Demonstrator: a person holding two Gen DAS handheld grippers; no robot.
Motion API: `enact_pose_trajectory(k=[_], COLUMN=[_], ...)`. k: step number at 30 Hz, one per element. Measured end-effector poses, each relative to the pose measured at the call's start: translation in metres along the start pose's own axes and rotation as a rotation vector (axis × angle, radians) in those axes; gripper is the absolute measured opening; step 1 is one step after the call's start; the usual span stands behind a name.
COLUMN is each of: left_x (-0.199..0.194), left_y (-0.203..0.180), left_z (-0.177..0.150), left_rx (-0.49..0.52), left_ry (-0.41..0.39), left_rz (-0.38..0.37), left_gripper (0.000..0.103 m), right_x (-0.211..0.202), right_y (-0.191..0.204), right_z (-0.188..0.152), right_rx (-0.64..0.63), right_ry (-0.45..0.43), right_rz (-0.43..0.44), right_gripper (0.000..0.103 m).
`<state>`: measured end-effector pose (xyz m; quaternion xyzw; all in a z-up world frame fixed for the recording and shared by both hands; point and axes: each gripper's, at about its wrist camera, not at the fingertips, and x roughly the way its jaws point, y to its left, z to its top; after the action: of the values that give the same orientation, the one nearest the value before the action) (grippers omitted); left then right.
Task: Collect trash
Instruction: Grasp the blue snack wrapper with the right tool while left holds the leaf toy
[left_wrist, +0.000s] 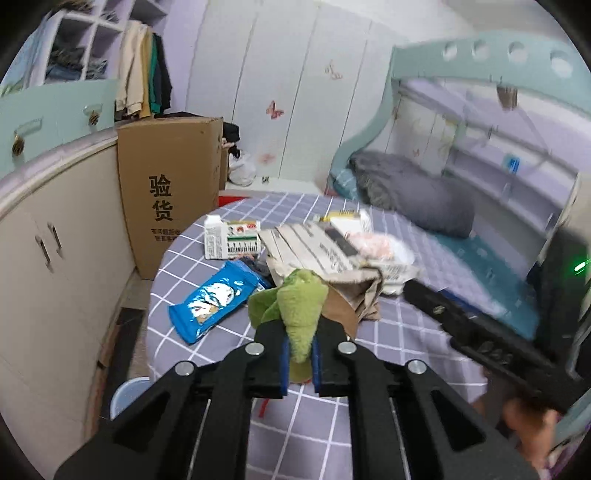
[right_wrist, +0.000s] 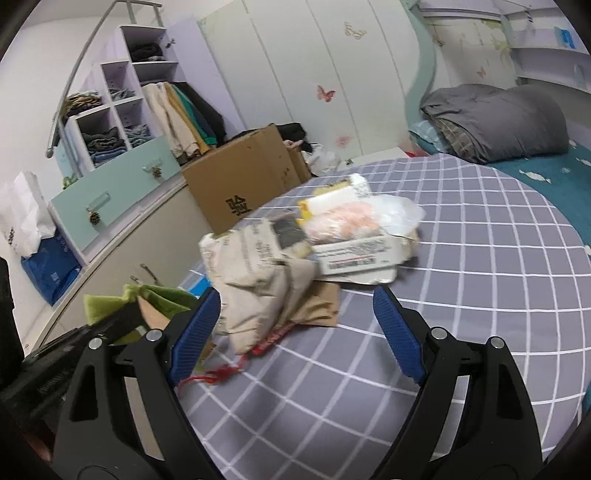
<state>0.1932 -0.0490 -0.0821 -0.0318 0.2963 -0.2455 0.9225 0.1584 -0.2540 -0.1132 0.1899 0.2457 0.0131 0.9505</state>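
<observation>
blue wrapper (left_wrist: 218, 301) far end tucked under paper pile (left_wrist: 325, 254), pink stuff in clear bag (right_wrist: 351, 218) motion-blurred, carton (left_wrist: 231, 240) print unreadable

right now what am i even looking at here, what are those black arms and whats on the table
These are two hand-held grabbing tools, each with a camera looking along its fingers. One picture is from the left tool, one from the right. The left claw is shut on a fuzzy green cloth. The right claw is open and empty. The round table with a grey checked cloth holds a blue snack wrapper, a white milk carton, crumpled newspaper and a flattened white box.
</observation>
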Motion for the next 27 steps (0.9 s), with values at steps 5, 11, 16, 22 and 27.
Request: enact_pose_trajectory(k=[5,11,16,22,27], left_x=[-0.043,-0.066,-0.057,-0.041,-0.026], left_y=[0.027,0.058,0.099,0.141,0.172], left_z=[0.007,0.008,0.002,-0.007,-0.013], left_rx=[-0.085,-0.097,-0.169,-0.203,-0.215], left_ry=[-0.111,-0.171,-0.133,-0.096,-0.051], left_rz=[-0.021,0.228,0.318,0.395,0.420], left_gripper=[0.008,0.008,0.008,0.008,0.008], right_x=[0.009,0.041,0.082,0.136,0.161], right_y=[0.032,0.072,0.099,0.126,0.150], right_z=[-0.002,-0.011,-0.021,-0.025,-0.029], right_rx=[-0.046,-0.101,-0.085,0.004,-0.054], right_ry=[0.026,0.115,0.231,0.317,0.302], right_rz=[0.055,0.106,0.143,0.015,-0.120], right_gripper=[0.083,0.083,0.083,0.090,0.091])
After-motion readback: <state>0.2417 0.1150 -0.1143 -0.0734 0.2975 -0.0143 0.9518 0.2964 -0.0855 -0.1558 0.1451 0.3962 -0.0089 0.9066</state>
